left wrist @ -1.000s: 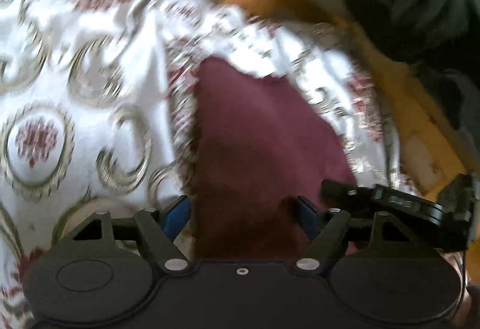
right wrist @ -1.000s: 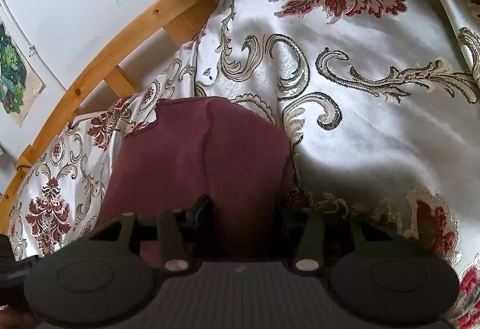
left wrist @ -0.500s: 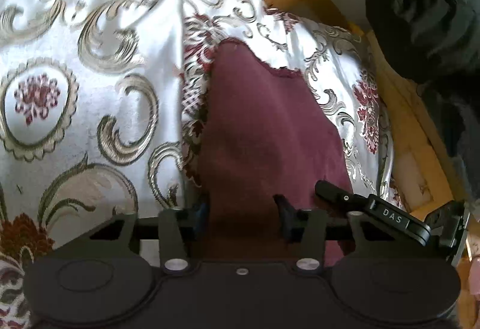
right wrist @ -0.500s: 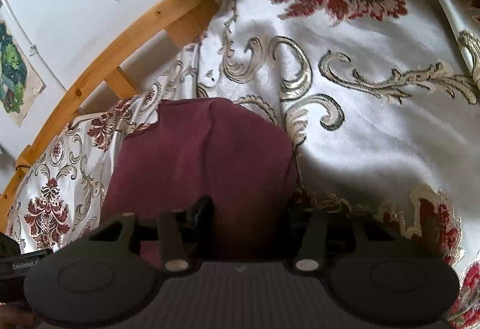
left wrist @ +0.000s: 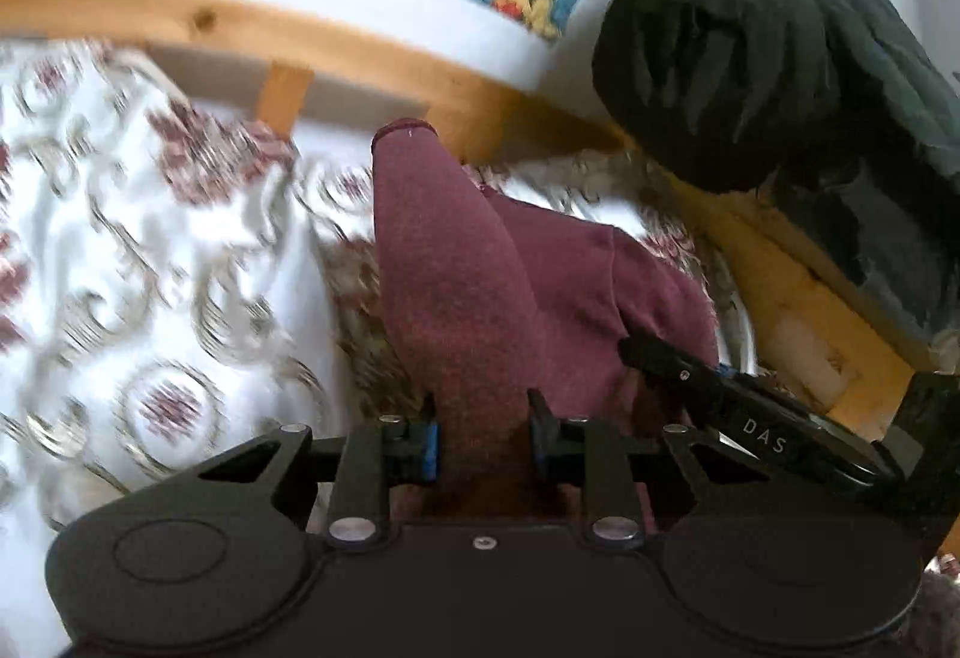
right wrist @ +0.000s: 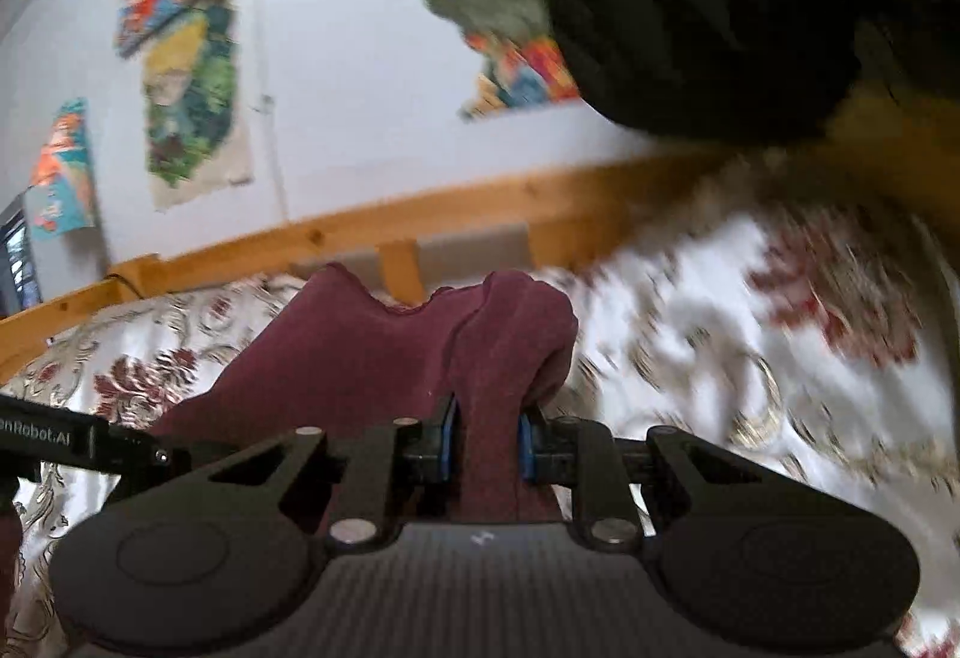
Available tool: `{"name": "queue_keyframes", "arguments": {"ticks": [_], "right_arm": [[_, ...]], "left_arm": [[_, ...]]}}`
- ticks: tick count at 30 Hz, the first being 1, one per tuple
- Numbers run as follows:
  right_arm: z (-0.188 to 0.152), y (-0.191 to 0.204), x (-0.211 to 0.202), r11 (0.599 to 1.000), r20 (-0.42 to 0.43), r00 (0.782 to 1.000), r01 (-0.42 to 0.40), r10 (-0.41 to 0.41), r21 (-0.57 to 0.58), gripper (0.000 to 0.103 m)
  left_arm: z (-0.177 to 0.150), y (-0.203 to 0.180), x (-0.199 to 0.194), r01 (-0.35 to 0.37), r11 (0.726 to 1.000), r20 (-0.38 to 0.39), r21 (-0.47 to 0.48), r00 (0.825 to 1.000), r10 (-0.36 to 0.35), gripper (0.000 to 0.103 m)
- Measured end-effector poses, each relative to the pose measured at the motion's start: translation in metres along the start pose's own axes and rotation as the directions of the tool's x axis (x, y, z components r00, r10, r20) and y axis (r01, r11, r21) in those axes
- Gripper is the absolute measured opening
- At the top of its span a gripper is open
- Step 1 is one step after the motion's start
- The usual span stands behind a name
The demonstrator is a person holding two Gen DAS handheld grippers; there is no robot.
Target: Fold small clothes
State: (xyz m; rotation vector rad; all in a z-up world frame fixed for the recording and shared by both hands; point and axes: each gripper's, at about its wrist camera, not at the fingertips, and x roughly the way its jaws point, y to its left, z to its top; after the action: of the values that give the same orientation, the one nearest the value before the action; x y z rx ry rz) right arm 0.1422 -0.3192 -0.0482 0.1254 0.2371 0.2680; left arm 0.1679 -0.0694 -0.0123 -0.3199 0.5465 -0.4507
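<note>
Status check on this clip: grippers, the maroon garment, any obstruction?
Left gripper shut on maroon garment. Right gripper shut on it too. Gripped edge lifted above patterned bedspread. Dark bundle overhead, not touching.

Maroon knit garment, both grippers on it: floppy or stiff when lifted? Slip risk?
Likely floppy: the maroon knit garment bunches and drapes between the left gripper and right gripper. Probably light, since narrow pinches hold it up. Slip seems unlikely: the knit looks textured, though the glossy patterned satin bedspread beneath may let trailing cloth slide.
</note>
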Motion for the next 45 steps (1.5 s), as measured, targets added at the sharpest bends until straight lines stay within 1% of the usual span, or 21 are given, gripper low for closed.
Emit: {"name": "queue_keyframes", "arguments": {"ticks": [3, 5, 7, 11, 13, 17, 19, 21, 22, 25, 27, 29, 30, 31, 33, 35, 37, 39, 40, 42, 45], "right_arm": [[0.004, 0.024, 0.014, 0.999, 0.024, 0.999, -0.021, 0.021, -0.030, 0.023], [0.005, 0.036, 0.025, 0.999, 0.027, 0.999, -0.040, 0.041, -0.034, 0.022], [0.006, 0.044, 0.038, 0.998, 0.028, 0.999, -0.036, 0.038, -0.060, 0.020], [0.002, 0.045, 0.061, 0.997, 0.002, 0.999, -0.040, 0.040, -0.059, 0.020], [-0.005, 0.038, 0.068, 0.999, -0.022, 0.999, -0.035, 0.034, -0.036, 0.020], [-0.016, 0.020, 0.079, 1.000, -0.083, 0.996, -0.028, 0.028, -0.011, 0.021], [-0.022, 0.010, 0.081, 1.000, -0.104, 0.994, -0.024, 0.025, 0.011, 0.026], [-0.025, 0.004, 0.083, 0.999, -0.121, 0.993, -0.005, 0.009, 0.032, 0.029], [-0.027, 0.001, 0.084, 0.999, -0.129, 0.992, 0.004, 0.001, 0.042, 0.033], [-0.031, 0.000, 0.084, 0.999, -0.143, 0.989, 0.030, -0.023, 0.041, 0.044], [-0.030, 0.000, 0.083, 0.999, -0.144, 0.989, 0.042, -0.037, 0.031, 0.048], [-0.029, 0.000, 0.081, 0.998, -0.143, 0.988, 0.056, -0.053, 0.020, 0.058], [-0.028, 0.000, 0.080, 0.998, -0.141, 0.988, 0.065, -0.062, 0.014, 0.069], [-0.028, 0.000, 0.079, 0.997, -0.139, 0.988, 0.073, -0.071, 0.010, 0.078], [-0.027, 0.000, 0.076, 0.997, -0.129, 0.988, 0.081, -0.080, 0.004, 0.083], [-0.026, 0.001, 0.075, 0.996, -0.129, 0.988, 0.087, -0.087, -0.002, 0.089], [-0.024, 0.003, 0.070, 0.996, -0.122, 0.988, 0.092, -0.092, -0.004, 0.099], [-0.023, 0.006, 0.064, 0.996, -0.107, 0.990, 0.088, -0.088, -0.011, 0.102], [-0.022, 0.008, 0.062, 0.996, -0.102, 0.991, 0.087, -0.089, -0.019, 0.103], [-0.020, 0.013, 0.056, 0.995, -0.088, 0.992, 0.089, -0.092, -0.036, 0.103], [-0.018, 0.019, 0.046, 0.995, -0.072, 0.993, 0.088, -0.091, -0.052, 0.103]], "left_arm": [[0.002, 0.012, -0.010, -0.056, 0.998, 0.036, -0.010, 0.998, 0.057, 0.028], [0.002, 0.023, -0.008, -0.092, 0.995, 0.055, -0.037, 0.994, 0.094, 0.028], [0.002, 0.035, -0.001, -0.121, 0.991, 0.062, -0.058, 0.990, 0.124, 0.028], [0.002, 0.052, 0.019, -0.141, 0.986, 0.044, -0.092, 0.988, 0.146, 0.028], [-0.001, 0.055, 0.029, -0.150, 0.984, 0.029, -0.091, 0.988, 0.153, 0.028], [-0.012, 0.066, 0.045, -0.177, 0.974, -0.007, -0.143, 0.984, 0.178, 0.031], [-0.014, 0.071, 0.048, -0.183, 0.969, -0.016, -0.169, 0.983, 0.183, 0.033], [-0.015, 0.075, 0.052, -0.185, 0.966, -0.018, -0.180, 0.983, 0.185, 0.035], [-0.015, 0.075, 0.053, -0.188, 0.965, -0.021, -0.183, 0.982, 0.187, 0.036], [-0.013, 0.075, 0.054, -0.201, 0.959, -0.038, -0.198, 0.980, 0.197, 0.043], [-0.012, 0.076, 0.053, -0.209, 0.955, -0.049, -0.211, 0.978, 0.203, 0.049], [-0.010, 0.075, 0.051, -0.215, 0.953, -0.064, -0.212, 0.977, 0.206, 0.064], [-0.010, 0.075, 0.049, -0.215, 0.954, -0.071, -0.210, 0.976, 0.205, 0.067], [-0.009, 0.074, 0.047, -0.215, 0.954, -0.075, -0.208, 0.976, 0.204, 0.072], [-0.008, 0.074, 0.041, -0.214, 0.954, -0.071, -0.212, 0.977, 0.203, 0.079], [-0.006, 0.074, 0.035, -0.216, 0.950, -0.071, -0.225, 0.976, 0.205, 0.091], [-0.003, 0.073, 0.030, -0.221, 0.946, -0.071, -0.237, 0.975, 0.210, 0.092], [0.000, 0.071, 0.024, -0.222, 0.946, -0.068, -0.236, 0.975, 0.212, 0.094], [0.002, 0.070, 0.021, -0.225, 0.947, -0.067, -0.229, 0.974, 0.215, 0.097], [0.004, 0.066, 0.014, -0.233, 0.949, -0.063, -0.214, 0.972, 0.224, 0.100], [0.006, 0.062, 0.005, -0.224, 0.955, -0.066, -0.196, 0.974, 0.215, 0.102]]}}
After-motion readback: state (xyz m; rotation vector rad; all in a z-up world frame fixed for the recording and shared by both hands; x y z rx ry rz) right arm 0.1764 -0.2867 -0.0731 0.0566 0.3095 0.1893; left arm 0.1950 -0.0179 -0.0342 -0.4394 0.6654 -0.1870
